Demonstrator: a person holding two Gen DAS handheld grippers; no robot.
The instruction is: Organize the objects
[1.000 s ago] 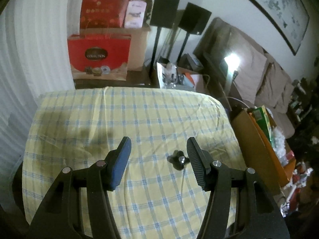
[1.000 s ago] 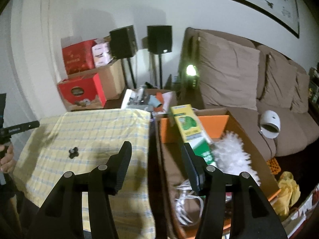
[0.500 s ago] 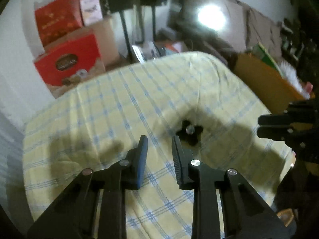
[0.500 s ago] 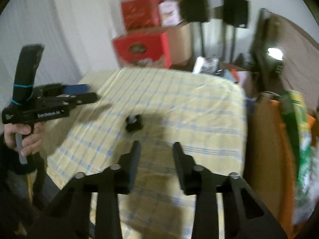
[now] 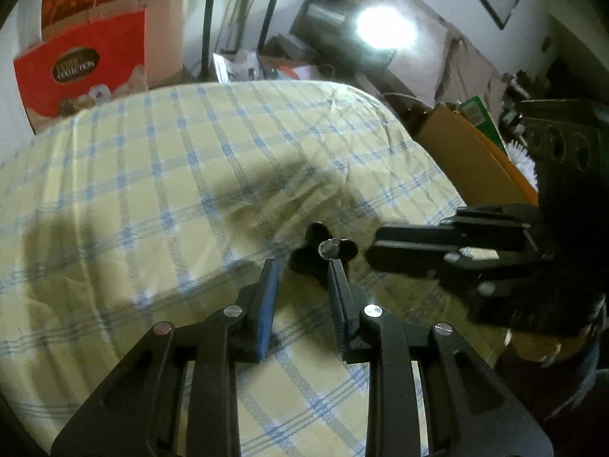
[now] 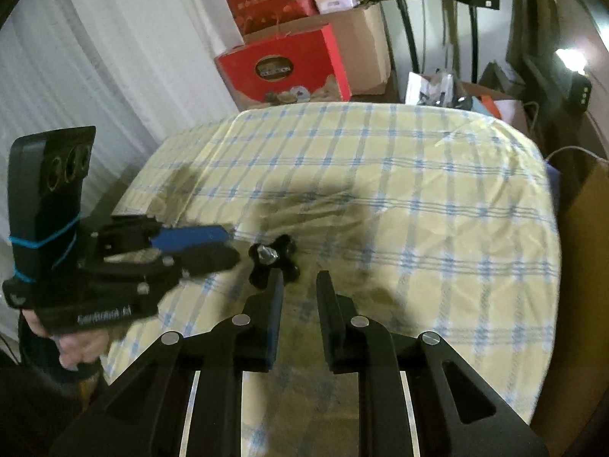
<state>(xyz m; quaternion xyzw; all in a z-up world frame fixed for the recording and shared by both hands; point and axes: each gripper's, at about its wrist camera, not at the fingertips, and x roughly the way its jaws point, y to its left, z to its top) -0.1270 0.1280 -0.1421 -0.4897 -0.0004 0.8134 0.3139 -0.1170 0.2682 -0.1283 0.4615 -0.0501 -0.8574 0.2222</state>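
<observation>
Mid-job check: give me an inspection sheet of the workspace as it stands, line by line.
Surface: yellow tablecloth with blue checks, wrinkled, shadowed near the middle.
Job's things: small black lobed plastic knob with a metal stud, lying on the cloth, not gripped.
Clutter: nothing else seen on the cloth.
Grippers: left gripper just short of the knob, jaws narrow, nothing between them; right gripper beside the knob, jaws closing on nothing.
Cables: a thin cable past the table's far right edge.
Surroundings: red gift boxes, speaker stands, open cardboard box beside the table, brown sofa.
</observation>
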